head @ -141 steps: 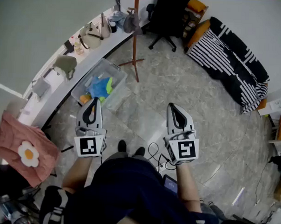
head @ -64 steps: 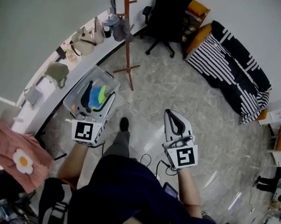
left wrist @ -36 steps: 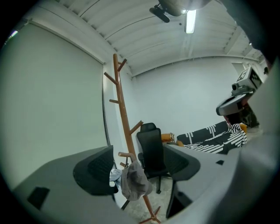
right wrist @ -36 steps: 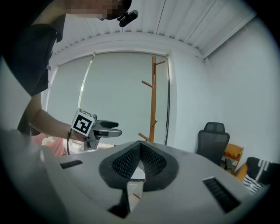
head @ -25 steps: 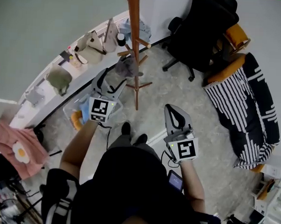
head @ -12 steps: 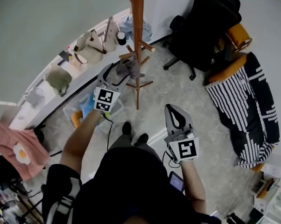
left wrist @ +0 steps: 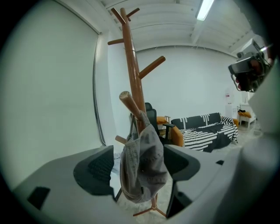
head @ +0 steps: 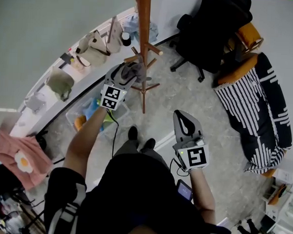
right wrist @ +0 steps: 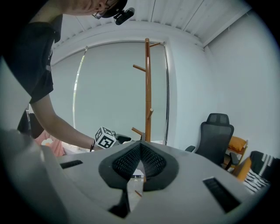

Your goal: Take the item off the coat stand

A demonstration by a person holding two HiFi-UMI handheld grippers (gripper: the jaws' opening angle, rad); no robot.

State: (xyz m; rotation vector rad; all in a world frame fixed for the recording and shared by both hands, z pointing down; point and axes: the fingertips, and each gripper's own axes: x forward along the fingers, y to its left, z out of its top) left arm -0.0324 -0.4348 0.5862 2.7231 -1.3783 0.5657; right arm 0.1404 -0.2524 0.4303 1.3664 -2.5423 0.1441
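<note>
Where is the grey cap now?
The grey cap hangs on a peg of the coat stand, between the open jaws of the left gripper, at the left gripper view's centre.

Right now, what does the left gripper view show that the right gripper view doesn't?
Only the left gripper view: a grey cap hanging from a peg, right between the open jaws of the left gripper, and a ceiling light.
Only the right gripper view: the right gripper with its jaws together and nothing in them, the person's arm reaching out, and the marker cube on the other gripper.
Both: the wooden coat stand and the black office chair.
</note>
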